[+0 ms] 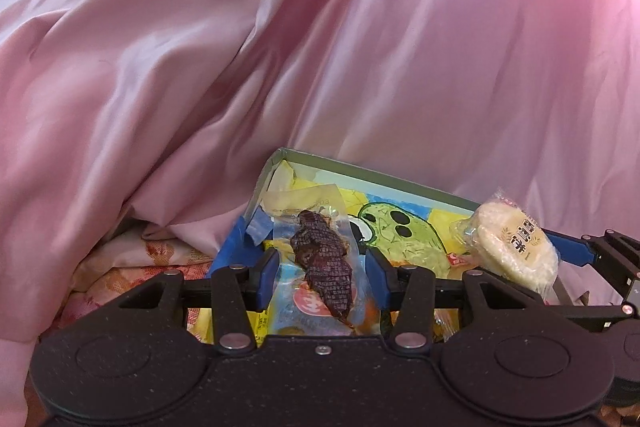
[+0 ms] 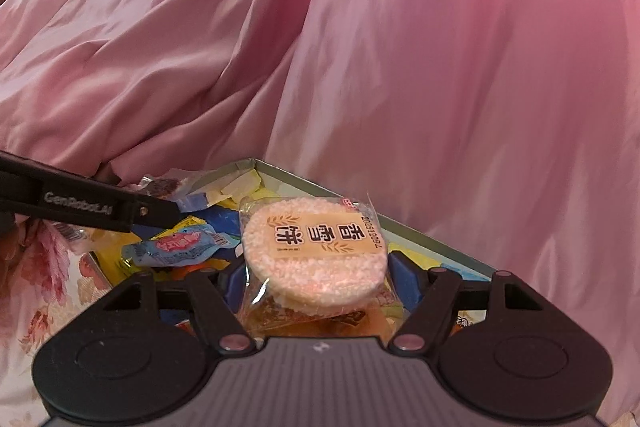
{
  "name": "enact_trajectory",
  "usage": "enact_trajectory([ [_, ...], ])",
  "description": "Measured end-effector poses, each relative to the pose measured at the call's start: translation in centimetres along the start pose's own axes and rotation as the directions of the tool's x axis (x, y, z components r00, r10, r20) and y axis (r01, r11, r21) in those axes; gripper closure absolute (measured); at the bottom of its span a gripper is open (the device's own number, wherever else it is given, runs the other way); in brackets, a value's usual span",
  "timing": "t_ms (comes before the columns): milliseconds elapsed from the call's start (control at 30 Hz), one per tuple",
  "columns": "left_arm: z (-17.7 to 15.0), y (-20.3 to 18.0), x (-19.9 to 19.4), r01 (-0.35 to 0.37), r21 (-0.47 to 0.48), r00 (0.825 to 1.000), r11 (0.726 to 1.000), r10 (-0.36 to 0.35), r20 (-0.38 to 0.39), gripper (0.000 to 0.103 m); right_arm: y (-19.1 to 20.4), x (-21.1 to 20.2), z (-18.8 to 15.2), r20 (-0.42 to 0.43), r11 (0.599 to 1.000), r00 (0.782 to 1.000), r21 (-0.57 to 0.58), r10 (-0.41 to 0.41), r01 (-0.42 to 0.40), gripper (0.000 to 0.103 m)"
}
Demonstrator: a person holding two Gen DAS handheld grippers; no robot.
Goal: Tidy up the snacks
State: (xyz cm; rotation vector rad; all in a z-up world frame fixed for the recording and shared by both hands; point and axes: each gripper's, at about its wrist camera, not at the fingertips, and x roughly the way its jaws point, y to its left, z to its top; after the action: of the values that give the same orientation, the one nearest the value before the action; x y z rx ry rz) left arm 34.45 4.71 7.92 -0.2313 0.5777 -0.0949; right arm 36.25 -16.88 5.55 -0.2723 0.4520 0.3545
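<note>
Left gripper (image 1: 322,263) jaws clamped on jerky packet (image 1: 320,259), right gripper (image 2: 316,267) jaws clamped on rice cake (image 2: 314,247), both over snack box (image 1: 360,173), pink fabric (image 1: 280,47) behind.

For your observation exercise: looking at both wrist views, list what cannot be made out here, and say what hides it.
- Left wrist view: the box floor, hidden by the meat snack packet in the left gripper.
- Right wrist view: snacks beneath the rice cake, covered by it and the right gripper.
- Both views: whatever lies behind the pink cloth.
- Left view: the rice cake's label, too small.
</note>
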Motion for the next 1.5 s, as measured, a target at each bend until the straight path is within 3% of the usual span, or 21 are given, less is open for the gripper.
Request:
enact_trajectory([
  [100, 0.0, 0.0, 0.3, -0.007, -0.02, 1.0, 1.0, 0.007, -0.015, 0.054, 0.2, 0.1, 0.3, 0.011, 1.0, 1.0, -0.019, -0.008, 0.008, 0.027],
  [233, -0.1, 0.1, 0.2, -0.025, -0.028, 1.0, 0.999, 0.025, -0.014, 0.034, 0.4, 0.2, 0.7, 0.023, 0.999, 0.999, -0.037, -0.027, 0.027, 0.017],
  [367, 0.0, 0.4, -0.1, -0.035, -0.052, 0.999, 0.998, 0.035, -0.004, 0.024, 0.0, -0.2, 0.5, 0.039, 0.999, 0.999, -0.026, -0.031, 0.032, 0.012],
  [733, 0.2, -0.4, -3.1, -0.077, -0.047, 0.991, 0.996, 0.082, 0.105, 0.001, -0.5, -2.2, 0.1, 0.104, 0.998, 0.994, 0.053, -0.044, 0.039, 0.003],
  [1133, -0.4, -1.4, -7.4, -0.122, -0.016, 0.971, 0.992, 0.123, 0.204, 0.001, -1.1, -6.2, 0.2, 0.216, 0.987, 0.973, 0.153, -0.076, 0.044, 0.0],
  [1500, -3.3, -2.2, -11.9, -0.143, -0.015, 0.958, 0.99, 0.142, 0.248, 0.001, -1.5, -11.0, -2.3, 0.261, 0.965, 0.958, 0.256, -0.118, 0.049, 0.0],
])
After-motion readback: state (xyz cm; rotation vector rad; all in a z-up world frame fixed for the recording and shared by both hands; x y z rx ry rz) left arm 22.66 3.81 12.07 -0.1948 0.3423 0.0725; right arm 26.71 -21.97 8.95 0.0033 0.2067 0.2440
